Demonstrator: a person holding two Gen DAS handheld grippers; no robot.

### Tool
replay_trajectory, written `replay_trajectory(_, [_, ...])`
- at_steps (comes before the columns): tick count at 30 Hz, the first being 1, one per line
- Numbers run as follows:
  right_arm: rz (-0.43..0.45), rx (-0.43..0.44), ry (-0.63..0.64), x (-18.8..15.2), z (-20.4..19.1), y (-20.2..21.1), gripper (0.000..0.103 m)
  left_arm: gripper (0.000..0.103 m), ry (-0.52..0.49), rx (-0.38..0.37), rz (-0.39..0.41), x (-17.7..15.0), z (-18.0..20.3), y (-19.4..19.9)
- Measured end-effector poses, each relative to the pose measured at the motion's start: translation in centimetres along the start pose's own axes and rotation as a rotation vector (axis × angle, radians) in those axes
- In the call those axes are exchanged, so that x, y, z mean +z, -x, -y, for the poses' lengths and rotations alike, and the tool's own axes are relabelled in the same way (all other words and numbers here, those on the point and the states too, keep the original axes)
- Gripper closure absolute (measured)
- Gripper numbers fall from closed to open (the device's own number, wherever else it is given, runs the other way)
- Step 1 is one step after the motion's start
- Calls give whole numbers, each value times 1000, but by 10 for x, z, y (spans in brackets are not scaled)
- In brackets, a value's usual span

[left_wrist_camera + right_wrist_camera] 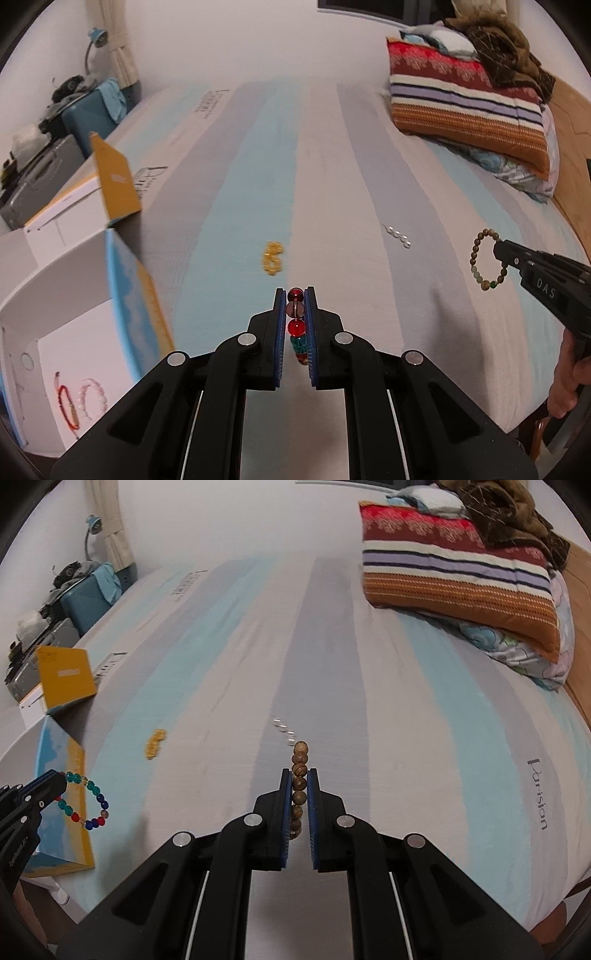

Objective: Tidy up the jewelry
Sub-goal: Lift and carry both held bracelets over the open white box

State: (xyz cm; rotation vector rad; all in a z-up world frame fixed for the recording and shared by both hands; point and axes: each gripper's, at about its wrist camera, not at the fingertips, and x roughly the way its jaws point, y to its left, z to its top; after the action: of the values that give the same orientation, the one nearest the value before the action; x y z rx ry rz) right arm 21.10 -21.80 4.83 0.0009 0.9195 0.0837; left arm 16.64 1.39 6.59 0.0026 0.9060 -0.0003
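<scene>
My left gripper [295, 295] is shut on a bracelet of red, teal and blue glass beads [296, 326], lifted above the striped bedsheet. From the right wrist view this coloured bracelet [86, 801] hangs as a loop from the left gripper [61, 781] at the left edge. My right gripper [300, 773] is shut on a brown wooden-bead bracelet [299, 775]; in the left wrist view that wooden bracelet [487, 260] dangles from the right gripper [498, 247]. A yellow bead bracelet [272, 258] and a clear crystal bracelet [397, 236] lie on the sheet.
An open white box [44, 280] with blue and yellow flaps sits at the bed's left edge, holding a red cord bracelet [68, 408] and a pale pink bracelet [94, 397]. Striped pillows [465, 107] are stacked at the far right. A teal case [86, 112] stands beyond the bed.
</scene>
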Motion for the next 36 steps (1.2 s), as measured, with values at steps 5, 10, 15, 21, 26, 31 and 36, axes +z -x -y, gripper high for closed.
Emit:
replay_trajectory(5, [19, 29, 33, 1, -36, 13, 96, 94, 29, 29, 22, -3, -28, 22])
replay_trajectory(10, [41, 68, 81, 4, -78, 26, 96, 94, 73, 63, 41, -9, -63, 44])
replay_trajectory(15, [58, 118, 136, 5, -131, 38, 96, 94, 120, 110, 49, -19, -103, 61])
replay_trajectory(21, [71, 178, 209, 0, -196, 48, 96, 94, 186, 164, 49, -37, -155, 78])
replay_trajectory(26, [78, 224, 265, -6, -243, 57, 96, 94, 239, 205, 46, -51, -199, 91])
replay_trajectory(31, [75, 263, 318, -13, -285, 60, 96, 94, 287, 236, 36, -65, -234, 99])
replay_trajectory(36, [69, 298, 361, -21, -320, 61, 96, 94, 324, 260, 25, -76, -261, 103])
